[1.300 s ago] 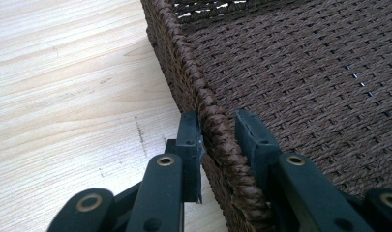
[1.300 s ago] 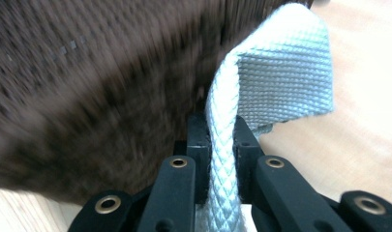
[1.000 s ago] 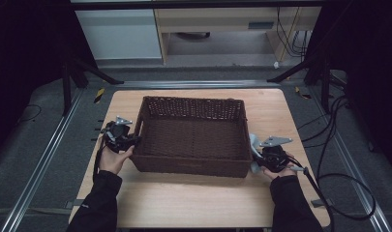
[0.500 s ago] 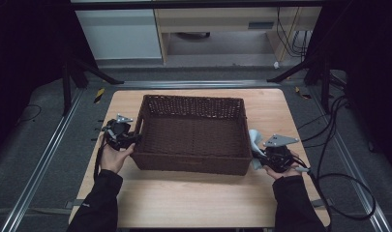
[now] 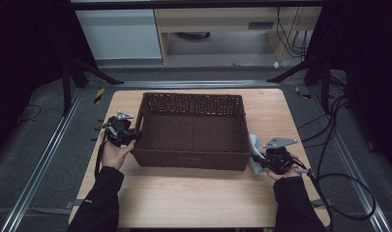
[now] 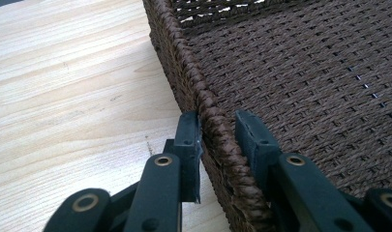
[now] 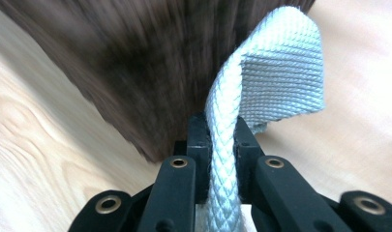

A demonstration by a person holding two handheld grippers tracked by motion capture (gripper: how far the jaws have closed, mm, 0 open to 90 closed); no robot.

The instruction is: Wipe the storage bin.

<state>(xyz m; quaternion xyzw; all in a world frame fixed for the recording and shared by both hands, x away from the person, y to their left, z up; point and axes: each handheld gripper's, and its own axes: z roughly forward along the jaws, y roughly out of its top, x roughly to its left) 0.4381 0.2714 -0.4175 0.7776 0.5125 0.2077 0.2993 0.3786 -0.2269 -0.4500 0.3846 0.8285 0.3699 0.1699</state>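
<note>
The basket point(image 5: 191, 130) sits mid-table point(image 5: 184, 203) where it was a second ago, the left gripper point(image 5: 122, 131) straddling its left rim point(image 6: 218, 135): one jaw touches the outside, the other stands just off the inside, so it is released rather than clamped. The right gripper point(image 5: 276, 158), clenched on a pale cloth point(image 7: 261, 96), has drifted slightly down and right from the basket's right wall, the cloth with it.

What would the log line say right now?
left gripper: astride basket rim, right pad apart | right gripper: shut on cloth beside basket | table
</note>
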